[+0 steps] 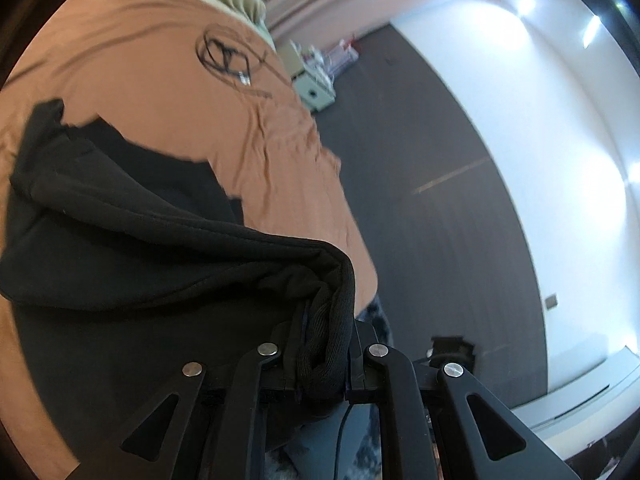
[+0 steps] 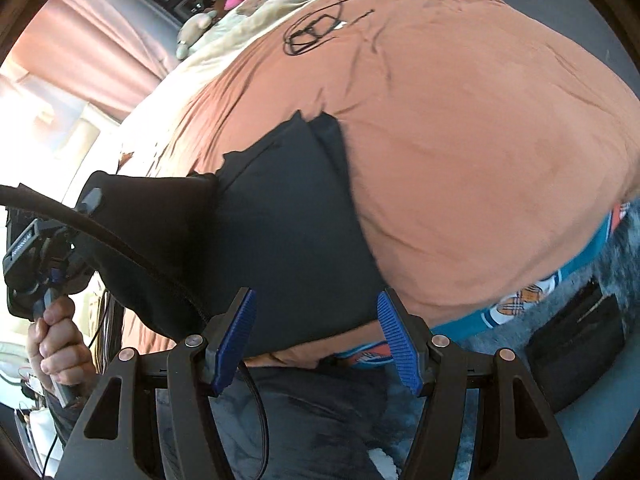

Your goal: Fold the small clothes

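Observation:
A black garment (image 1: pixel 120 220) lies on a bed covered with an orange sheet (image 1: pixel 160 80). My left gripper (image 1: pixel 324 320) is shut on a bunched, hemmed edge of it, and the cloth trails from the jaws back over the bed. In the right wrist view the same garment (image 2: pixel 288 232) spreads flat on the orange sheet (image 2: pixel 460 140), with one part lifted at the left, where a hand (image 2: pixel 56 344) holds the other gripper's handle. My right gripper (image 2: pixel 316 294) hovers over the garment's near edge. Its blue pads (image 2: pixel 240 324) stand wide apart and touch nothing.
Dark floor (image 1: pixel 420 140), a white wall and pale boxes (image 1: pixel 316 92) lie beyond the bed's side. A cream blanket (image 2: pixel 224 32) and pink curtains (image 2: pixel 80 40) are at the far end. Teal patterned cloth (image 2: pixel 520 292) and a black object (image 2: pixel 576 328) sit below the bed's edge.

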Action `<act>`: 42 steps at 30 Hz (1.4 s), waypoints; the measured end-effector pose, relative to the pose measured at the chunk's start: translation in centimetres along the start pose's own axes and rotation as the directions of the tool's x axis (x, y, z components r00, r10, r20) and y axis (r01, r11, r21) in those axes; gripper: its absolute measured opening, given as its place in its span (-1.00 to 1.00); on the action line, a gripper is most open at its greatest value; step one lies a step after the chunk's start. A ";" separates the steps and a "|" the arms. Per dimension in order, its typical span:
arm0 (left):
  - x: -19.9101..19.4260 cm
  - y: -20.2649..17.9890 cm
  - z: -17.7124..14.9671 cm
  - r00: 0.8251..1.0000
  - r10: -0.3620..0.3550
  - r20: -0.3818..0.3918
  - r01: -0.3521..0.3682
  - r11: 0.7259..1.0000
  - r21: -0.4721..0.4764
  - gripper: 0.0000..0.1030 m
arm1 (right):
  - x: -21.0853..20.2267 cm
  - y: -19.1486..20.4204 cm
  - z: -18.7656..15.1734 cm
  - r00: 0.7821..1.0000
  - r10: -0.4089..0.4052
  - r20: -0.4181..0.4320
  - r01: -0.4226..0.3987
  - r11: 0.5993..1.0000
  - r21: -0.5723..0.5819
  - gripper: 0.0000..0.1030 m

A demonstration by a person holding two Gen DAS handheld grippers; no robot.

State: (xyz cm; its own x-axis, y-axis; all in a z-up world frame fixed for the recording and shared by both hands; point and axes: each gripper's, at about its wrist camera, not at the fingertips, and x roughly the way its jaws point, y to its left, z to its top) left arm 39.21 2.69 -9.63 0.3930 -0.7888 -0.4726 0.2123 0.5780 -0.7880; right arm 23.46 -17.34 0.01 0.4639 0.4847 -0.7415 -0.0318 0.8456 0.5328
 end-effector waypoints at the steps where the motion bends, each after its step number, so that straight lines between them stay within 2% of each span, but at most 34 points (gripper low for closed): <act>1: 1.0 -0.2 -0.2 1.000 0.012 -0.028 -0.012 1.000 0.008 -0.68 | -0.4 -0.3 0.1 1.000 -0.001 -0.001 0.001 1.000 0.004 0.19; 3: 2.8 -0.4 -1.0 0.996 0.039 -0.082 -0.038 0.999 0.015 -0.39 | -1.0 -0.8 0.3 1.000 -0.002 -0.004 0.002 1.000 0.009 0.19; 4: 3.0 -0.4 -1.1 0.995 0.041 -0.095 -0.039 0.999 0.017 -0.30 | -1.0 -1.1 0.2 1.000 -0.002 -0.006 0.002 1.000 0.012 0.19; 6: 3.1 -0.2 -1.3 0.994 0.028 -0.105 -0.026 0.999 0.020 0.03 | -1.7 -1.4 0.2 1.000 0.002 -0.011 -0.002 1.000 0.016 0.19; 9: 1.8 0.4 -1.2 0.995 0.059 -0.078 -0.057 0.998 0.024 0.17 | -1.7 -1.3 0.5 1.000 0.019 -0.018 -0.019 1.000 0.006 0.19; 17: -2.9 3.9 -1.2 0.982 0.186 -0.025 -0.186 0.982 -0.014 0.20 | 1.6 0.2 2.1 0.995 0.072 -0.063 -0.077 0.993 -0.086 0.19; 21: -5.2 6.5 -2.1 0.968 0.250 -0.013 -0.251 0.967 -0.054 0.20 | 3.9 1.7 3.3 0.993 0.046 -0.108 -0.066 0.981 -0.185 0.19; 28: -7.0 10.8 -4.3 0.943 0.332 -0.014 -0.331 0.935 -0.128 0.20 | 7.1 3.4 4.6 0.985 -0.022 -0.169 -0.035 0.945 -0.325 0.19; 32: -7.3 12.8 -5.6 0.935 0.353 -0.042 -0.355 0.919 -0.171 0.20 | 8.9 4.7 5.1 0.976 -0.078 -0.202 -0.013 0.911 -0.412 0.19; 40: -6.6 15.2 -6.9 0.932 0.354 -0.083 -0.363 0.907 -0.212 0.19 | 12.9 8.6 5.2 0.954 -0.198 -0.226 0.020 0.792 -0.610 0.19; 41: -6.5 15.3 -7.0 0.932 0.353 -0.085 -0.363 0.907 -0.213 0.19 | 13.4 9.0 5.2 0.952 -0.208 -0.224 0.022 0.778 -0.628 0.12; 42: -6.4 15.4 -7.0 0.932 0.353 -0.088 -0.364 0.907 -0.212 0.19 | 13.8 9.3 5.3 0.952 -0.210 -0.223 0.019 0.769 -0.639 -0.15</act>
State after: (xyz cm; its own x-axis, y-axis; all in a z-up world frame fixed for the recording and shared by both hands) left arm 33.67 15.17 -21.48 0.3625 -0.5493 -0.7529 -0.1403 0.7665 -0.6267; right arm 34.22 -3.96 -3.12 0.2509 0.3341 -0.9085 -0.5816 0.8023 0.1344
